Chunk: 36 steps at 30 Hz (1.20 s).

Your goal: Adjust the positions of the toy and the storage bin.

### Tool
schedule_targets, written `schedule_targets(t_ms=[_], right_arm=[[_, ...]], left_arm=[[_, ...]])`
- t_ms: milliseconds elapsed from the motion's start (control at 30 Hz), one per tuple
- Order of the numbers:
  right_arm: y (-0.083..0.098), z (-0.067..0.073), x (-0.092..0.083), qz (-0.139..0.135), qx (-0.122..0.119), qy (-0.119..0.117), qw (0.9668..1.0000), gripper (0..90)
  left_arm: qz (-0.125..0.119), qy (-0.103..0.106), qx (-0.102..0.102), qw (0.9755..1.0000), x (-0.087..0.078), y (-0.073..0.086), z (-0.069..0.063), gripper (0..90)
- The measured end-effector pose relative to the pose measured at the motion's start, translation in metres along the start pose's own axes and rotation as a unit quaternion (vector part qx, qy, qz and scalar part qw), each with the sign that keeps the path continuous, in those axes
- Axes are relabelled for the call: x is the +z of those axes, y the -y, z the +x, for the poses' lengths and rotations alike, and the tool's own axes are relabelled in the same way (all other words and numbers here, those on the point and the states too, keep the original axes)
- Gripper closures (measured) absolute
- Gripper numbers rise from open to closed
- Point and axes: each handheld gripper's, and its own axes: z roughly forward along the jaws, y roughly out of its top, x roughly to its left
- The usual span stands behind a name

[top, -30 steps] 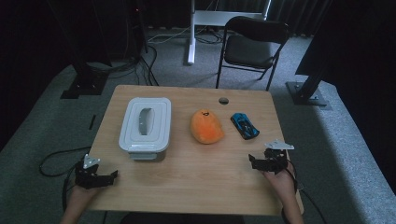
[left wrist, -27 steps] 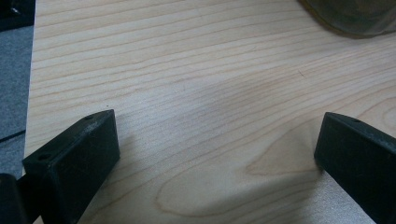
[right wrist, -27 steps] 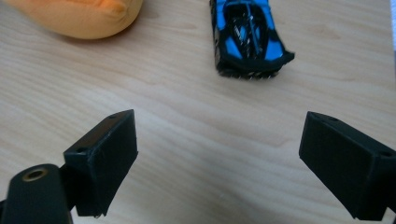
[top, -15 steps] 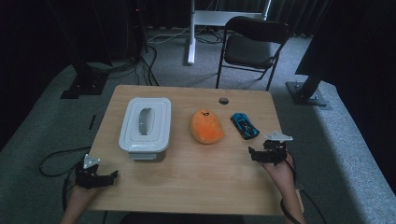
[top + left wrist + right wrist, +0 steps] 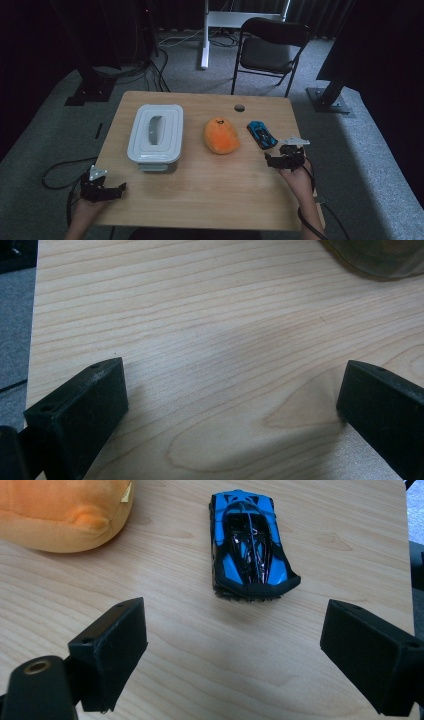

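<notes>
Your right tongs have advanced over the last second from the near right part of the worktop toward the blue toy car, and now sit just short of it, jaws spread wide and holding nothing. In the right gripper view the car lies straight ahead of the jaws, between their lines but beyond the tips, its near end facing you and untouched. The orange plush sits ahead and to the left of the same tongs, clear of the car. Your left tongs have not shifted: parked at the near left corner, jaws released, with bare wood between them in the left gripper view. The white lidded container stands ahead of the left tongs, well apart from them. Judgement: the approach marks the car as the pick target; a short further push forward should bring the jaws alongside its flanks before you close.
</notes>
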Motion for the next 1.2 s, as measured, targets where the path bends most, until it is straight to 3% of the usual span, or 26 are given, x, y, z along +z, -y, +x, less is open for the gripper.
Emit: schedule_targets(t_ms=[1200], right_arm=[[-0.042,-0.007,0.060,0.036,0.012,-0.017,0.9991,10.7]], left_arm=[[0.000,0.000,0.000,1.0000,0.000,0.000,0.000,0.4]])
